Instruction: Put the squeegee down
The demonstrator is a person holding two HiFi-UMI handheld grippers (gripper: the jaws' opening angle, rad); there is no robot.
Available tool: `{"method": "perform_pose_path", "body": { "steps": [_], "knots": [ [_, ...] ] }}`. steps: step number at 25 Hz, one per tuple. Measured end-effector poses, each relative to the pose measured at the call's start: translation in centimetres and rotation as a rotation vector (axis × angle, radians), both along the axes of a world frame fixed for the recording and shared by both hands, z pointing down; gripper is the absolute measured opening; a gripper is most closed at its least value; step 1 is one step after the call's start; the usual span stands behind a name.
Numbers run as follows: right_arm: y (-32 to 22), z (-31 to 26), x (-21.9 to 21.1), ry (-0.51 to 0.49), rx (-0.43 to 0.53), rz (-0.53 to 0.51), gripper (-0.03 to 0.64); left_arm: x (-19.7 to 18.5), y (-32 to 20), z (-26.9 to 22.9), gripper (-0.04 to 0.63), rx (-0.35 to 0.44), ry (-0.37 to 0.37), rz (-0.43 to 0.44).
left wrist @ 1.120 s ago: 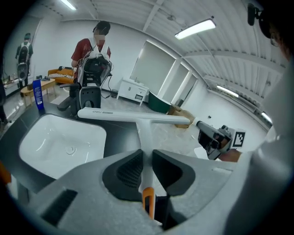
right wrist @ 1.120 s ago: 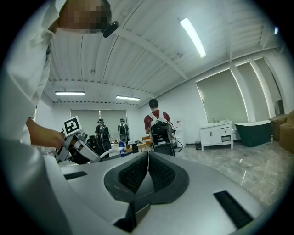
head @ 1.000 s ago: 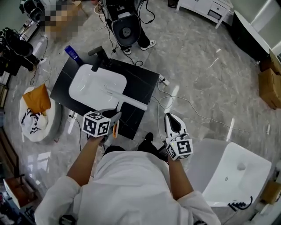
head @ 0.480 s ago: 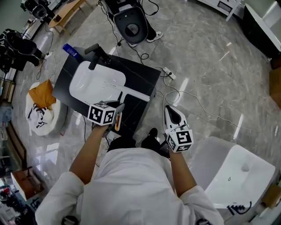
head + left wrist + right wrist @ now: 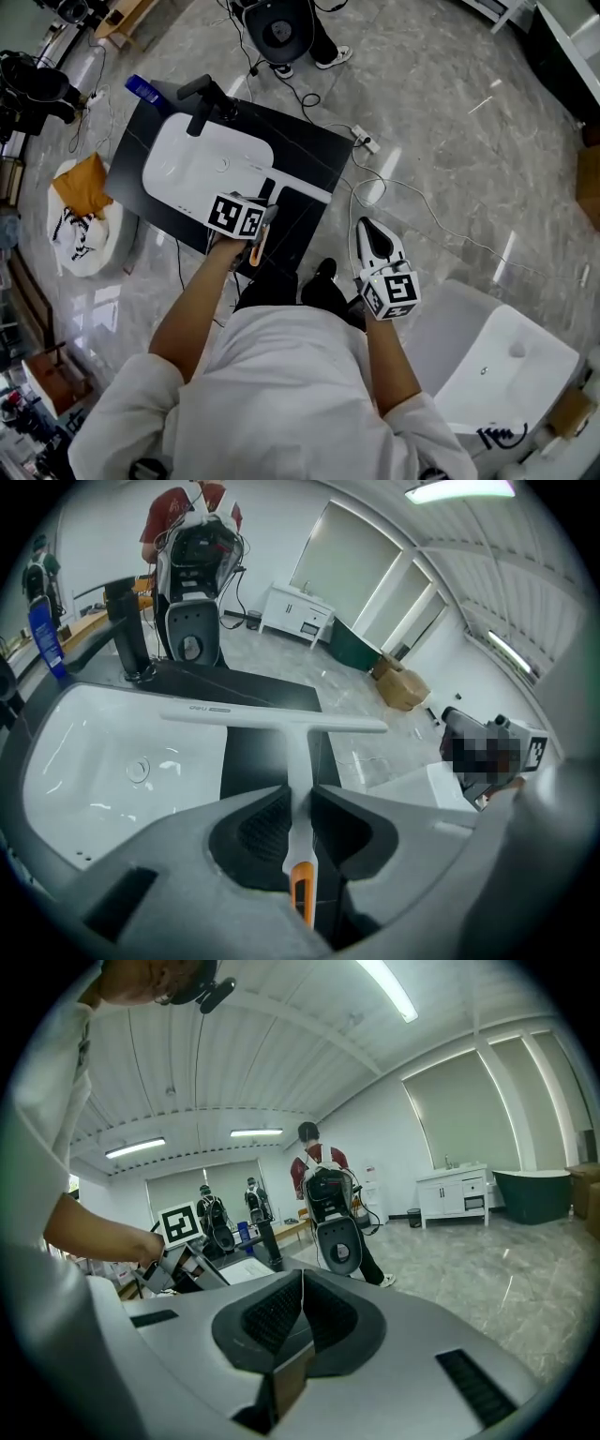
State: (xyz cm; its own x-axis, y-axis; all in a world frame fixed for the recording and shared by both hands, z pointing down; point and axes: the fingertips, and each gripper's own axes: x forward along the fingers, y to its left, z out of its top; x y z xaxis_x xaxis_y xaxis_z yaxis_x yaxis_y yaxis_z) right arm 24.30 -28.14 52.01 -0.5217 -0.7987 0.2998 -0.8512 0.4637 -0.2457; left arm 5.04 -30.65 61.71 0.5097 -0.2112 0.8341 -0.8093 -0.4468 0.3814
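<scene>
Our left hand-held gripper (image 5: pixel 298 794) had its jaws closed on the slim white handle of the squeegee (image 5: pixel 296 738), the pads pressing it from both sides and the orange handle end sticking out behind them toward the wrist. From that grip the handle ran straight ahead along the gripper's own line, and the white blade sat crosswise at its far end like the bar of a T. In the head view the left hand-held gripper (image 5: pixel 261 220) pointed down and away from us, with the squeegee (image 5: pixel 300 187) over the bare black surface (image 5: pixel 314 150) just beside the white sink basin (image 5: pixel 202 159); we could not tell whether the blade touched the black top. We judged that setting it down turned on lowering the blade end first, straight ahead of the jaws, onto that dark strip and not into the basin. Our right hand-held gripper (image 5: pixel 302 1283) had its jaws pressed together on nothing and hung well apart at our right side (image 5: pixel 373 234), so the left was the nearer hand. The black faucet (image 5: pixel 202 108) stood beyond the basin.
</scene>
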Motion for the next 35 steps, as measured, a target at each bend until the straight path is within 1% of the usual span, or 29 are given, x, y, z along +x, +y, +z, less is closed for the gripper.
{"method": "perform_pose_path", "body": {
  "steps": [6,12,22,35],
  "knots": [
    [-1.0,0.4,0.1,-0.007,-0.003,0.023,0.015,-0.1,-0.3,2.0,0.078,-0.071,-0.017,0.002],
    [-0.6,1.0,0.1,-0.009,-0.028,0.030,0.015,0.7,-0.4,3.5,0.078,-0.112,-0.023,0.004],
    [-0.5,1.8,0.8,0.001,-0.043,0.047,0.015,1.4,-1.0,5.6,0.078,-0.126,-0.069,0.006],
    [-0.3,2.0,0.5,-0.003,-0.049,0.046,0.015,1.7,-1.3,7.0,0.078,-0.109,-0.076,-0.015]
  ]
}}
